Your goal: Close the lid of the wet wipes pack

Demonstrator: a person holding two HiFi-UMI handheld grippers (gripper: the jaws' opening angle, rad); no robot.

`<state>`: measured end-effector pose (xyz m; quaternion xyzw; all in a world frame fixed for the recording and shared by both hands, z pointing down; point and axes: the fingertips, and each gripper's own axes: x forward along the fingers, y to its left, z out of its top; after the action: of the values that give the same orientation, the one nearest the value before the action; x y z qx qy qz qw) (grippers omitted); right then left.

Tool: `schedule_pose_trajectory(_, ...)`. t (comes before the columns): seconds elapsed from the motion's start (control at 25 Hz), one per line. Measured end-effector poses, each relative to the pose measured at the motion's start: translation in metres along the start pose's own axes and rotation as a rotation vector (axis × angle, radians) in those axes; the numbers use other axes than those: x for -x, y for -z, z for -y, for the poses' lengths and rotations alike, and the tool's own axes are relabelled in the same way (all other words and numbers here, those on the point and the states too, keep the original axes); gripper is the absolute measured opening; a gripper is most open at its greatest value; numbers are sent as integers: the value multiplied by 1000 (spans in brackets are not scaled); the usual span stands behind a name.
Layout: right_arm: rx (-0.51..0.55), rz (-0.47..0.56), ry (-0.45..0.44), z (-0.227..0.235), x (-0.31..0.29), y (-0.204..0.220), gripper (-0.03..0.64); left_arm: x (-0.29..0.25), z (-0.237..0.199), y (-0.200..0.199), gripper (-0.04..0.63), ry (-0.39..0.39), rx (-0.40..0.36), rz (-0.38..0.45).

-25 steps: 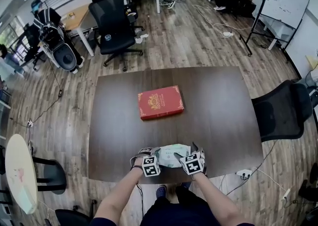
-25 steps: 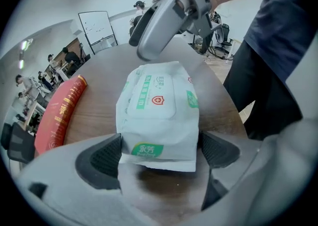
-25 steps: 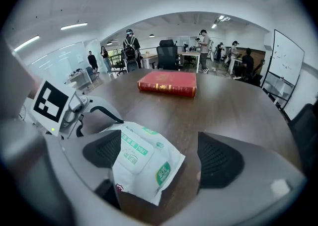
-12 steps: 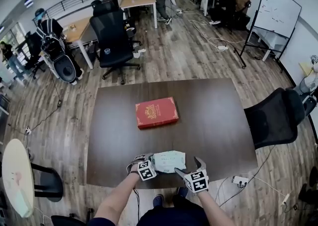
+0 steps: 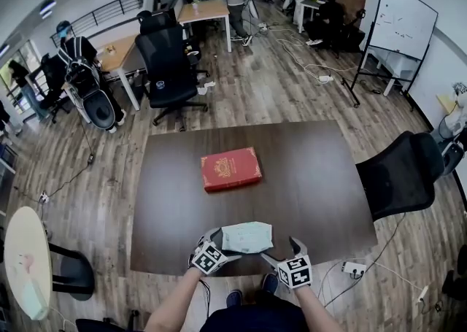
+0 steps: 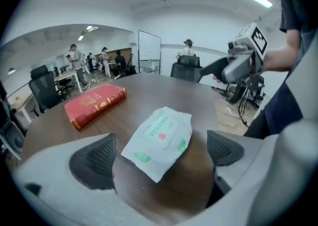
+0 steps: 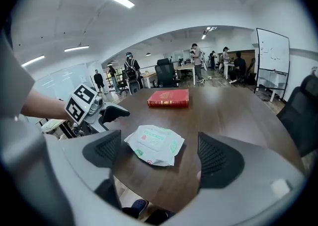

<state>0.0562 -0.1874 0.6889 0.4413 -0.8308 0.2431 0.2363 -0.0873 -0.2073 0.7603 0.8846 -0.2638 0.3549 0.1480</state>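
Hovering above the near edge of the dark wooden surface [image 5: 321,177], both tools are clear of the job. The wet wipes pack [image 5: 246,236] lies flat on the surface close to the person's side, its top face up and its lid looking flat against the pack, as far as the gripper views show. The left hand-held gripper [image 5: 217,244] hangs just beside the pack's left end, tilted downward; its jaws are opening, and in its own view the pack [image 6: 159,140] shows on the surface beyond the two dark pads, which touch nothing. The right hand-held gripper [image 5: 283,249] sits off the pack's right corner, out past the surface's edge, with its jaws wide apart and nothing gripped; its own view frames the pack [image 7: 154,144] between the pads, but apart from them. A red book [image 5: 230,168] lies farther back toward the middle of the surface, well apart from the pack.
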Motion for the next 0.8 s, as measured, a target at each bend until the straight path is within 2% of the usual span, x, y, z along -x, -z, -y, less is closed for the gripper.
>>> schedule_pose_trajectory(0.16,-36,36,1,-1,15,-5,495,31,10,-25,580,-43,87,139)
schedule_pose_trajectory(0.44,-59,106,13,-2,36,-9,495,82,26,-46,591,-97,216,320)
schedule_pose_trajectory(0.6,-51,159,28,-1,49,-20,494,113,30,-63,591,-138,252,412)
schedule_pose_trajectory(0.8,-36,189,19,-12,58,-28,492,147,35,-76,594,-160,259,468)
